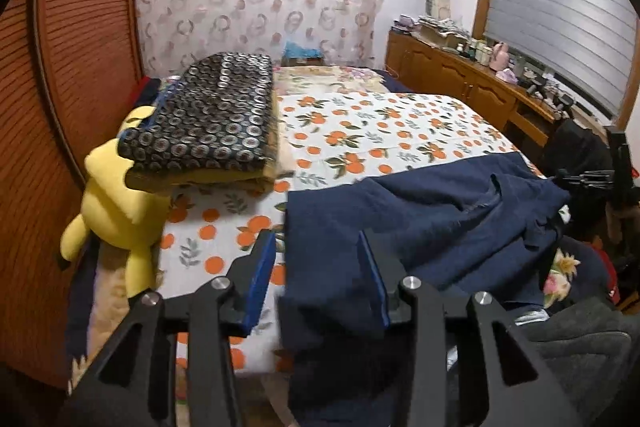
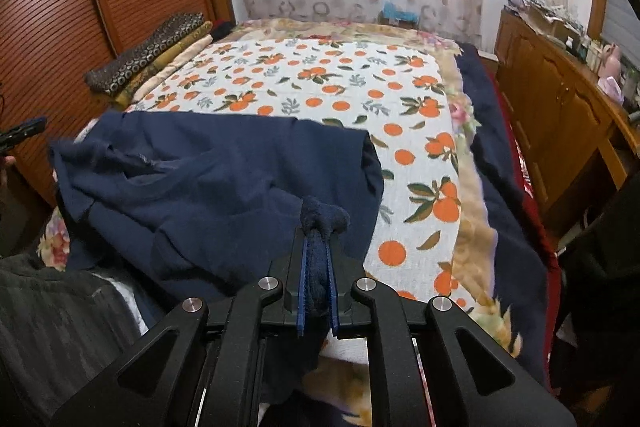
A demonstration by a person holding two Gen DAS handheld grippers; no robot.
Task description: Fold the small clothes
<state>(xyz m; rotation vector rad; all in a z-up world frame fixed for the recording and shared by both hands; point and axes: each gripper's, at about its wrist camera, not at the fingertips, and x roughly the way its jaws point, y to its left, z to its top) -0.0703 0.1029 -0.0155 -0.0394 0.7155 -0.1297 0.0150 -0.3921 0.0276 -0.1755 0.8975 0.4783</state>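
Note:
A navy blue garment [image 1: 432, 215] lies rumpled across the near end of the orange-print sheet [image 1: 384, 123]. My left gripper [image 1: 316, 239] is open, its blue-padded fingers [image 1: 262, 275] straddling the garment's left edge; the cloth hangs between them with a gap on the left side. My right gripper [image 2: 318, 233] is shut on a bunched fold of the same garment [image 2: 224, 187], a tuft of cloth poking out past its tips. In the right wrist view the garment spreads to the left and toward the sheet [image 2: 320, 83].
A stack of folded fabrics [image 1: 216, 119] and a yellow plush toy [image 1: 116, 203] sit at the bed's left side by the slatted wooden door [image 1: 80, 47]. A wooden cabinet [image 2: 560, 115] with clutter runs along the right. Dark clothing [image 2: 60, 315] lies at the near edge.

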